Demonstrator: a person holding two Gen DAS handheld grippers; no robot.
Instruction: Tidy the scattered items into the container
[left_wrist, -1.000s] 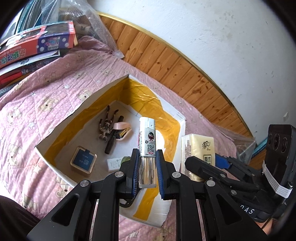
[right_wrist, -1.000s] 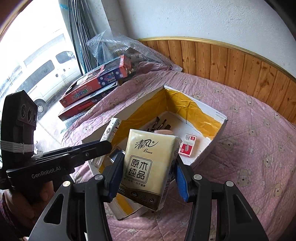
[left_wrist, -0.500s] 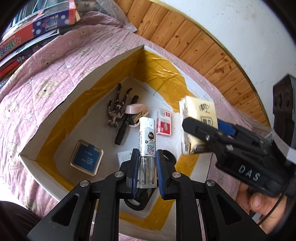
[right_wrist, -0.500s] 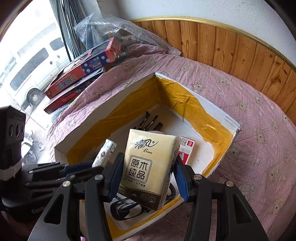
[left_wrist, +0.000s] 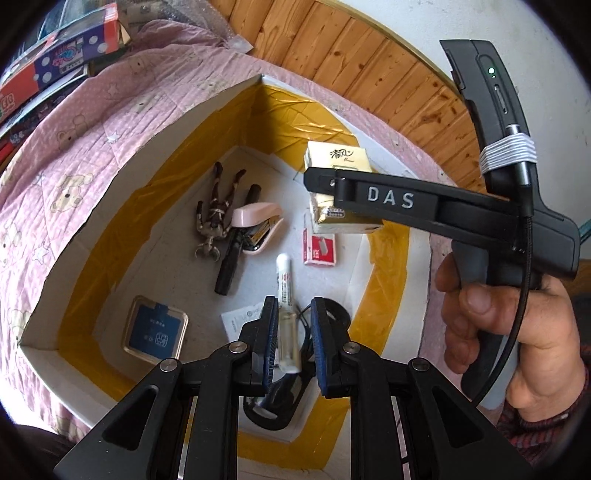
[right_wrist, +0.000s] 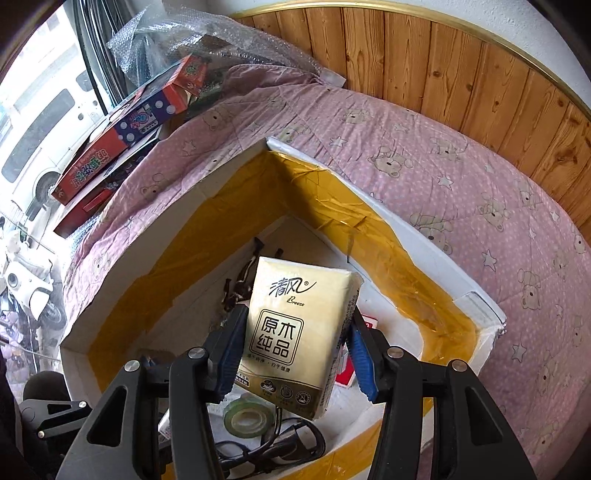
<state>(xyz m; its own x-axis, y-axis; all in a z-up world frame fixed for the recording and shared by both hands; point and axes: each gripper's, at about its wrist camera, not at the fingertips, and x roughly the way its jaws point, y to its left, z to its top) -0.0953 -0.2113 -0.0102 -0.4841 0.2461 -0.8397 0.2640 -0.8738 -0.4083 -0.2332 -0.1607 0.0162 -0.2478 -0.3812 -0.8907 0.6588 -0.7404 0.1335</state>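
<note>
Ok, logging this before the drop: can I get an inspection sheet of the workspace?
Surface: pink bear-print quilt under the box.
Job's things: white box with yellow tape; tissue pack and white tube above it.
Clutter: inside, stapler, staples box, hair claw, blue tin, tape roll.
Grippers: left gripper open around the tube; right gripper clamps the pack.
Cables: black cord in the box.
Surroundings: wood panelling, toy boxes, bubble wrap.

Left gripper (left_wrist: 293, 334) parted; right gripper (right_wrist: 297, 347) clamped.
</note>
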